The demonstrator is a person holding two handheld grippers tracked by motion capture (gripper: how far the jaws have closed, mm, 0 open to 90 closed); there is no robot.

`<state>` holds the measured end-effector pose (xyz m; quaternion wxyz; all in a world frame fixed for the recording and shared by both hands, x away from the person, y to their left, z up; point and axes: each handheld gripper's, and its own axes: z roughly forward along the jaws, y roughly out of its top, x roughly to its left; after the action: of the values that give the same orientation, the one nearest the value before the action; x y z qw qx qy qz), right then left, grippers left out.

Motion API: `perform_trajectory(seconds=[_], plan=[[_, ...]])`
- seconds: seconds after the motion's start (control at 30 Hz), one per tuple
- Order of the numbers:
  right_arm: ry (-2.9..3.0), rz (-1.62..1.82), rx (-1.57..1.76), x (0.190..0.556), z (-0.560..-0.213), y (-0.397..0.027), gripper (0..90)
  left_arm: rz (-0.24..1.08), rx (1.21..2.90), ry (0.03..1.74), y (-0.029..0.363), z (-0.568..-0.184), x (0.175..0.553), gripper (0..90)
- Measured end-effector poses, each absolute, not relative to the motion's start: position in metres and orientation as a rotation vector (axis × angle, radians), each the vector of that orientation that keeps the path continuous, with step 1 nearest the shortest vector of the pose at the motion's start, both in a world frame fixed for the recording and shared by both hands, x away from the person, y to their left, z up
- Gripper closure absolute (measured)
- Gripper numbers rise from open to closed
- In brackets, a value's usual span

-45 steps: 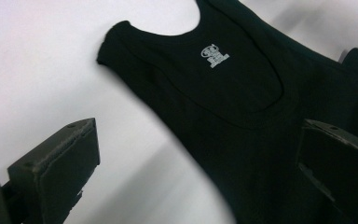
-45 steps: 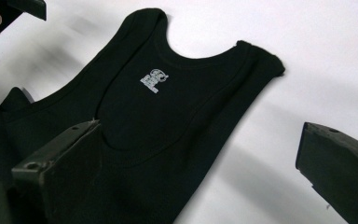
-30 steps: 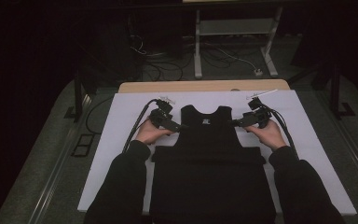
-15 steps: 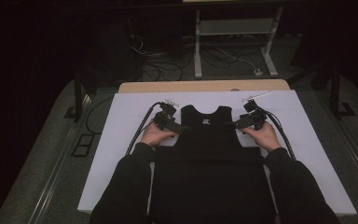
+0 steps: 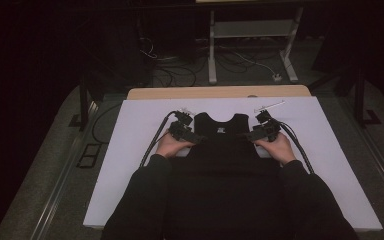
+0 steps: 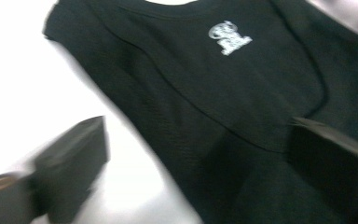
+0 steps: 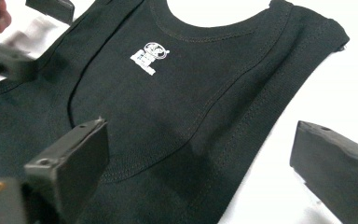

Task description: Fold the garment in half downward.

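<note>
Here a black tank top (image 5: 220,150) is laid flat mid-bench, neck toward the far edge. Each armhole edge is straddled by an open claw, left claw (image 6: 196,154) just narrowing, right claw (image 7: 200,158) wide. If only one layer is pinched, the cloth could be bunched.

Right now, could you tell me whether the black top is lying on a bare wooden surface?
No, the black top lies flat on a white sheet.

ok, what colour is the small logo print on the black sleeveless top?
White, on the black sleeveless top; the small logo print shows best in the right gripper view.
</note>
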<state>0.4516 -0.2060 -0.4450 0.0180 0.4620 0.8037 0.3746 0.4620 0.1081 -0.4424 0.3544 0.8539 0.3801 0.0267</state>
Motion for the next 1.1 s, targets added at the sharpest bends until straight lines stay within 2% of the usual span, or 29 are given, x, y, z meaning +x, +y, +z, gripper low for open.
perform_trajectory(seconds=[0.1,0.37,0.77,1.0,1.1], plan=[[2.477,1.148,1.457,0.452,-0.446,-0.205,11.2,0.087,2.193,0.999,0.109,-0.441,0.464,15.7],[2.427,1.098,1.463,0.453,-0.447,-0.2,19.7,0.148,2.184,1.041,0.105,-0.442,0.464,27.4],[2.363,1.023,1.454,0.451,-0.447,-0.195,31.7,0.214,2.192,1.076,0.103,-0.442,0.463,35.0],[2.344,1.021,1.471,0.45,-0.447,-0.192,48.0,0.196,2.185,1.071,0.101,-0.442,0.462,42.6],[2.342,1.025,1.474,0.45,-0.447,-0.192,52.6,0.175,2.18,1.064,0.099,-0.442,0.462,40.8]])
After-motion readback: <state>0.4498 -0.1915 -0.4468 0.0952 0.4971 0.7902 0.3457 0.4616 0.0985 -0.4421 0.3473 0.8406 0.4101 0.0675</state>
